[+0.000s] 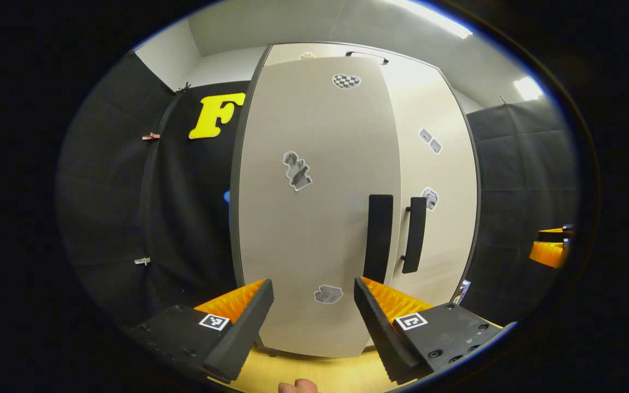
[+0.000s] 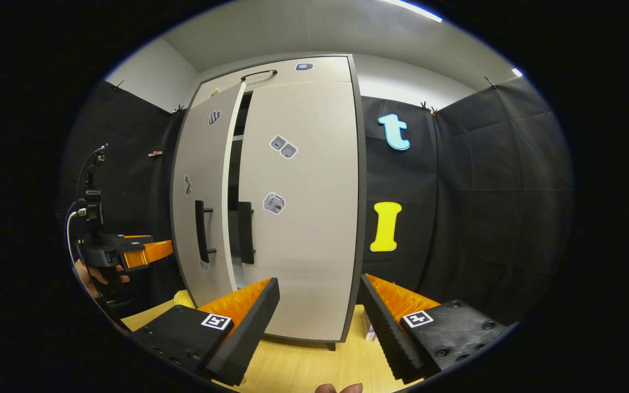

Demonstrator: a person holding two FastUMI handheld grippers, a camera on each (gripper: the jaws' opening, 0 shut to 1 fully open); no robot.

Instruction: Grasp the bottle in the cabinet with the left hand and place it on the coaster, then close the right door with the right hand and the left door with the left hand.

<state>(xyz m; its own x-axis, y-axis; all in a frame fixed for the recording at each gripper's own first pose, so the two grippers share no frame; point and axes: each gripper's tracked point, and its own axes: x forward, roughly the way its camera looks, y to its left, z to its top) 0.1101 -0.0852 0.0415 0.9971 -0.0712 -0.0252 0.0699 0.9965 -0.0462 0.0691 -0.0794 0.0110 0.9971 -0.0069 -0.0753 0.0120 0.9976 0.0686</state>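
Cabinet (image 2: 292, 218) with two doors, two handles; two tongs, left (image 1: 313, 322) and right (image 2: 319, 322), both spread, empty.

Cabinet (image 2: 292, 218) interior — mostly hidden

- The left gripper (image 1: 313, 314) has two wedge-shaped fingers whose inner faces are ribbed, mounted on dark, matte blocks.
- Each block carries a small square black-and-white marker (image 1: 214, 321) on top; the right-hand block has round screw holes (image 1: 456, 357) along its near edge.
- The right gripper (image 2: 319, 316) is built alike: ribbed wedges, flat blocks, a square marker (image 2: 418, 319) on each, and screw holes.
- In the right gripper view, the left gripper sits at the far left with a dark handle, a small boxy module (image 2: 92, 204) above it, and thin cables (image 2: 69, 229) looping up and down.
- A hand (image 2: 96, 278) wraps that handle.
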